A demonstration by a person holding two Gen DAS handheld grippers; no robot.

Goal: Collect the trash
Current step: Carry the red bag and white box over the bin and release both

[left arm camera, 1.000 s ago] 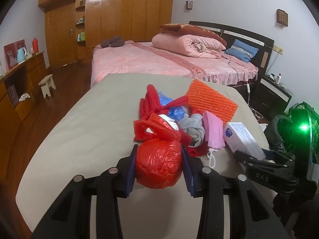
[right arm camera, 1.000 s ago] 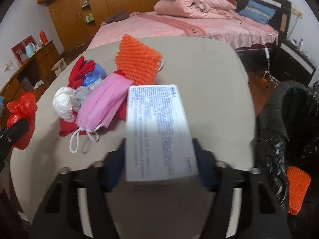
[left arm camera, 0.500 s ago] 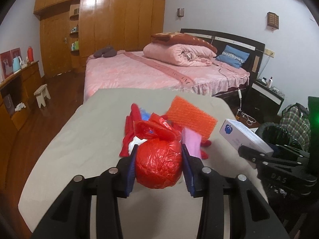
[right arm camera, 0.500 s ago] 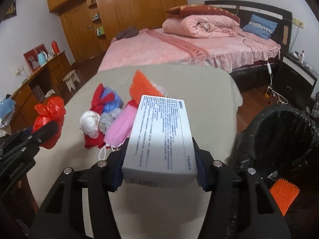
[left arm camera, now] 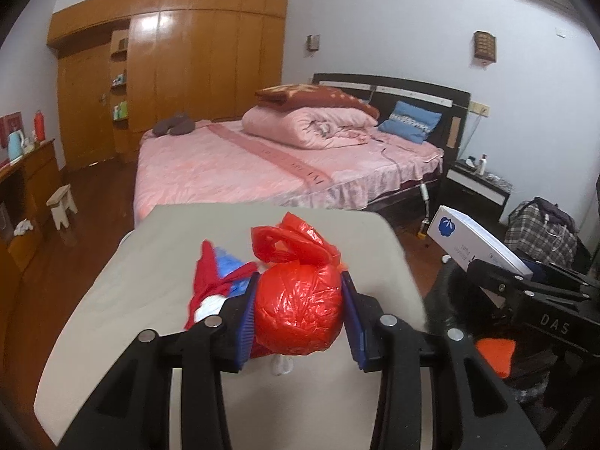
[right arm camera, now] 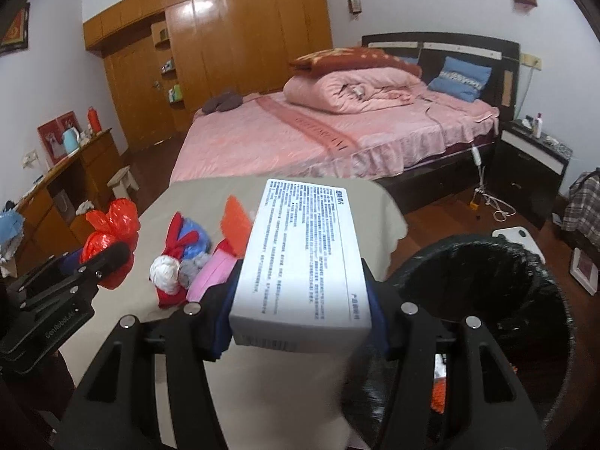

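With the black-lined round bin (right arm camera: 487, 300) waiting at near right, the left gripper (left arm camera: 298, 313) clamps a knotted red plastic bag (left arm camera: 298, 315) above the grey table (left arm camera: 131, 318) while the right gripper (right arm camera: 300, 313) grips a flat white printed carton (right arm camera: 303, 258), both apparently lifted clear for dumping.

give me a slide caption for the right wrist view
Right gripper holds a white printed box beside the black-lined bin.

bag (left arm camera: 298, 309): red | box (right arm camera: 303, 258): white, black print | bin liner (right arm camera: 487, 300): black
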